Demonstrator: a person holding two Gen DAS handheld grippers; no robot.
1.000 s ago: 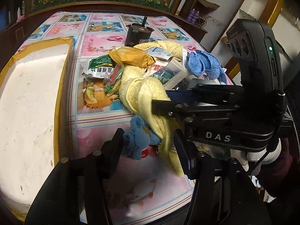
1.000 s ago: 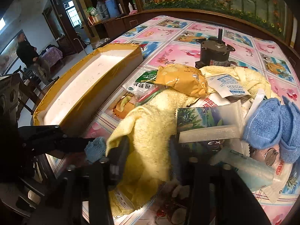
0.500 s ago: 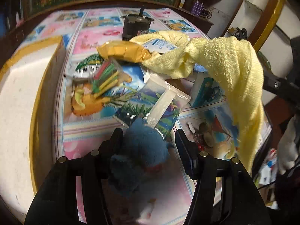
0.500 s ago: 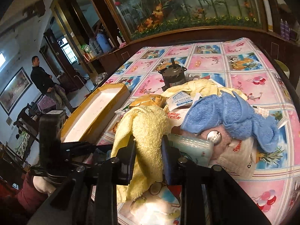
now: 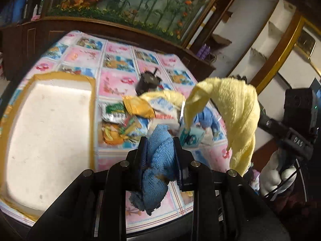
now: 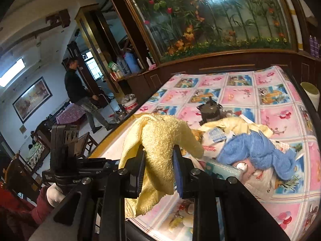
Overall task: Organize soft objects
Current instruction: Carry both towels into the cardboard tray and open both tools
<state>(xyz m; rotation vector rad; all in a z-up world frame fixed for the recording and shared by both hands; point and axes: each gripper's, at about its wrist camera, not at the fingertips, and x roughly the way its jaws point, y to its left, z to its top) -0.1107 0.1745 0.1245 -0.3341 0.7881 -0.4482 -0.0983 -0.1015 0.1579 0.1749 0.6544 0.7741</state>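
Note:
My left gripper (image 5: 159, 150) is shut on a small blue cloth (image 5: 156, 172) and holds it above the table's front edge. My right gripper (image 6: 159, 162) is shut on a yellow towel (image 6: 160, 144), lifted clear of the table; the towel also hangs at the right in the left wrist view (image 5: 230, 110). A second blue cloth (image 6: 258, 150) and another yellow towel (image 6: 234, 124) lie in the pile on the table. The white foam tray with a yellow rim (image 5: 92, 104) lies to the left of the pile.
Snack packets, an orange pouch (image 5: 138, 108) and a dark motor (image 5: 147, 80) lie mixed in the pile on the patterned tablecloth (image 6: 276, 120). A man (image 6: 80, 96) walks in the room at the far left. A wooden cabinet stands behind the table.
Both grippers have risen from the table. The left one closed on the blue cloth and lifted it; the right one lifted the yellow towel out of the pile.

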